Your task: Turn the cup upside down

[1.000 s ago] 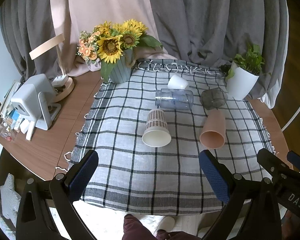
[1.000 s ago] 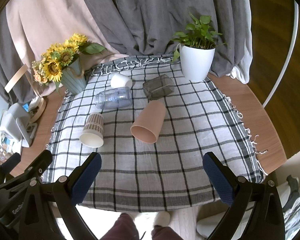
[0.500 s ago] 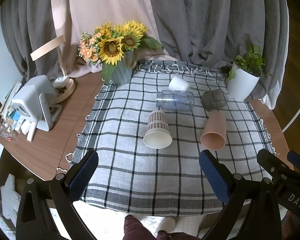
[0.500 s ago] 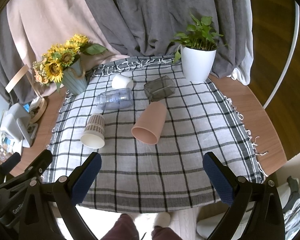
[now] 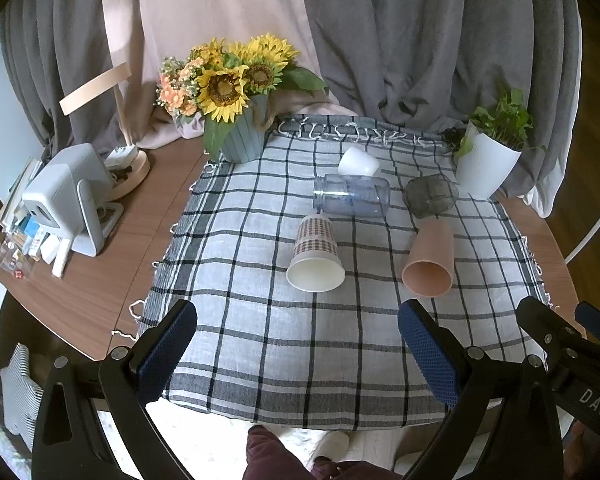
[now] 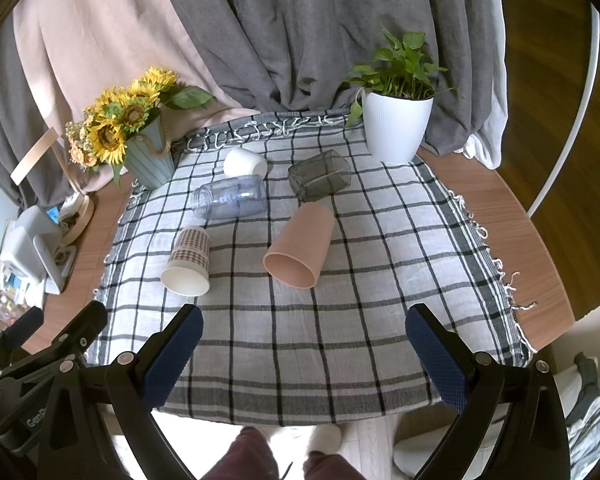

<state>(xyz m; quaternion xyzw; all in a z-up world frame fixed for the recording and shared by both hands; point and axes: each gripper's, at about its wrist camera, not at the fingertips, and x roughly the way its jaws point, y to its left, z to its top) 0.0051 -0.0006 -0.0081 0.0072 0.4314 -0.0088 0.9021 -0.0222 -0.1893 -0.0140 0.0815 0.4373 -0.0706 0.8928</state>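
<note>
Several cups lie on their sides on a checked cloth (image 5: 260, 344) (image 6: 300, 340). A patterned paper cup (image 5: 316, 254) (image 6: 188, 262) and a pink cup (image 5: 430, 258) (image 6: 302, 246) lie nearest, mouths toward me. Behind them lie a clear blue jar (image 5: 352, 194) (image 6: 230, 196), a smoky glass tumbler (image 5: 430, 196) (image 6: 320, 175) and a small white cup (image 5: 358, 162) (image 6: 245, 162). My left gripper (image 5: 298, 344) and right gripper (image 6: 304, 344) are open and empty, held above the cloth's near edge, well short of the cups.
A sunflower vase (image 5: 242, 136) (image 6: 148, 156) stands at the cloth's back left, a white potted plant (image 5: 486, 164) (image 6: 396, 128) at the back right. A grey device (image 5: 70, 200) and clutter sit on the wooden table (image 5: 112, 272) at left. Curtains hang behind.
Both views have shifted very slightly; the cups have not moved and both grippers stay open.
</note>
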